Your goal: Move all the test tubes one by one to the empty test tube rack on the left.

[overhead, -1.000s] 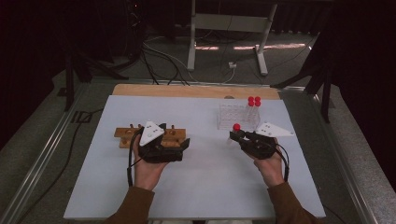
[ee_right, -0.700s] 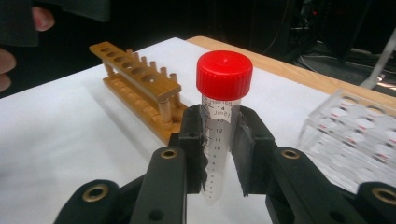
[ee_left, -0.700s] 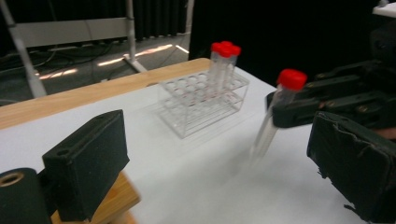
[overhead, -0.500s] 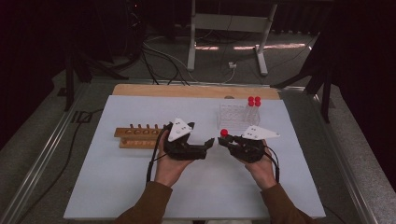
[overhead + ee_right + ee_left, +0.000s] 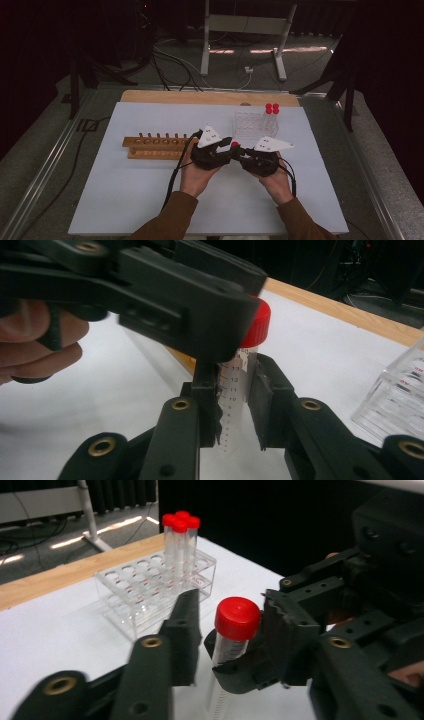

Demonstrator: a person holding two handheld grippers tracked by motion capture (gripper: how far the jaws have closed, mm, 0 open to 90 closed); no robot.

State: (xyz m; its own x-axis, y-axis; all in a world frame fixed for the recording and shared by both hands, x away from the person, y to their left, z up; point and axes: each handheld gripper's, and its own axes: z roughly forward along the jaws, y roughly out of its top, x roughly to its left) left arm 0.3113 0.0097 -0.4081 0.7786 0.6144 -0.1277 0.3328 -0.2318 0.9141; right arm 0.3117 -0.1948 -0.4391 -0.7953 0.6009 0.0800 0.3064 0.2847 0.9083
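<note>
Both hands meet at the middle of the counter [image 5: 150, 200], just in front of the clear plastic rack [image 5: 252, 126], and the action is all on one red-capped tube [image 5: 234, 145]. The right tongs [image 5: 243, 151] are clamped on the tube's clear, graduated body below the cap, holding it upright; in the right gripper view the printed scale sits squarely between the two black jaws, pads pressed on either side. The left tongs [image 5: 227, 150] come in from the other side at cap height, and their jaws have just been closing with the red cap between them. In the left gripper view the red cap [image 5: 237, 618] sits between those jaws, the right-hand jaw against its side while a thin gap shows on the left-hand side, so I can't tell whether the pinch is fully made. From the right gripper view the left tongs' black jaw overlaps the cap and hides most of it. The tube is off the counter, carried in the air between the two tools, with the person's left hand [image 5: 196, 176] and right hand [image 5: 276, 181] cupped under the grippers. Behind, three more red-capped tubes [image 5: 180, 536] stand together at the far corner of the clear rack, its other holes bare. Off to the left on the counter lies a long wooden rack [image 5: 156, 147] with a row of round holes, well apart from the tube, with a strip of wooden board [image 5: 165, 97] along the counter's far edge
</note>
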